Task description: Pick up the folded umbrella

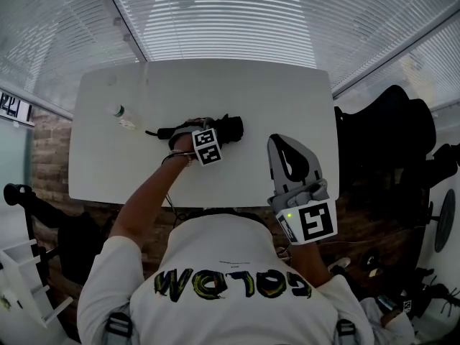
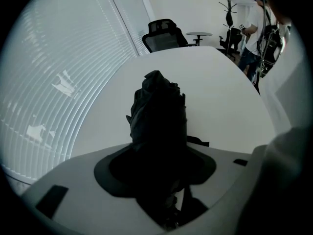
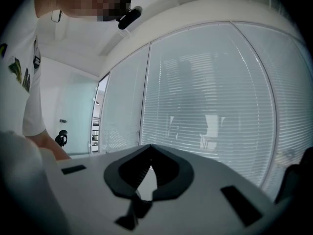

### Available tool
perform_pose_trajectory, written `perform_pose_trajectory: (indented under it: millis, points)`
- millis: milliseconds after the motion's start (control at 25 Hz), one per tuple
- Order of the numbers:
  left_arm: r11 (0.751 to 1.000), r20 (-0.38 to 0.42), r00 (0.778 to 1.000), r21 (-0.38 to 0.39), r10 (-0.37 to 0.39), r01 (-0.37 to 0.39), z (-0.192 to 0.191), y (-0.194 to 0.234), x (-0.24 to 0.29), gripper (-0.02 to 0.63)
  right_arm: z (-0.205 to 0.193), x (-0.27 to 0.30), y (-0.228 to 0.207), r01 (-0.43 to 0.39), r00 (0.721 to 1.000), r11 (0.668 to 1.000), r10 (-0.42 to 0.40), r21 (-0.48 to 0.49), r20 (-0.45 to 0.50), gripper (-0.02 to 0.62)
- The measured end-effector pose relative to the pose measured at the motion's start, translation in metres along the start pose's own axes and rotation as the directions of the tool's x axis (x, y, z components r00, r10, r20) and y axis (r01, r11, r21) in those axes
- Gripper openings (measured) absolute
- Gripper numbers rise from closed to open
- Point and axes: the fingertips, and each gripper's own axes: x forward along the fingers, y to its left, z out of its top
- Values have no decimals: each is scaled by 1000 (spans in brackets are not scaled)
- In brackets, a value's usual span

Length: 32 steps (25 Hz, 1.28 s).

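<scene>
The folded black umbrella (image 1: 228, 128) lies across the middle of the white table (image 1: 287, 92), its wrist strap trailing to the left. My left gripper (image 1: 203, 129) points steeply down onto it. In the left gripper view the umbrella (image 2: 159, 106) fills the whole gap between the jaws, and my left gripper (image 2: 156, 158) is shut on it. My right gripper (image 1: 279, 141) hovers level over the table's near right edge, apart from the umbrella. Its jaws meet at the tips with nothing between them (image 3: 149, 148).
A small clear bottle (image 1: 125, 118) lies on the table left of the umbrella. A black office chair (image 1: 392, 131) stands right of the table. Window blinds run behind the table. Another chair (image 2: 164, 35) and a person (image 2: 254, 28) are beyond the table's far end.
</scene>
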Motion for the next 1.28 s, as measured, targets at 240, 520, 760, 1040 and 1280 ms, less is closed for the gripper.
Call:
perform_pose_trajectory:
  millis: [240,520,760,1040,1280]
  points:
    - [999,39,999,-45,31,-29,3,7,-12,238,-2,-3,0,7,1000,1000,-7,-2,-4,12]
    - [993,83,994,-104,72,-64,7,18,-32,238,1,-1,1,2,1000,1000,-2,-2,1,12]
    - [976,138,982,-192,127,-99,12,30,-54,238,0,-2,4,-4,1000,1000,4,-1,2,12]
    - [958,191,961,-245,200,-150,17,51,-80,238,-4,2,4,-9,1000,1000,9,5,1,11]
    - [920,269,925,-358,268,-162,22,66,-111,239,-2,5,6,-17,1000,1000,17,5,5,12]
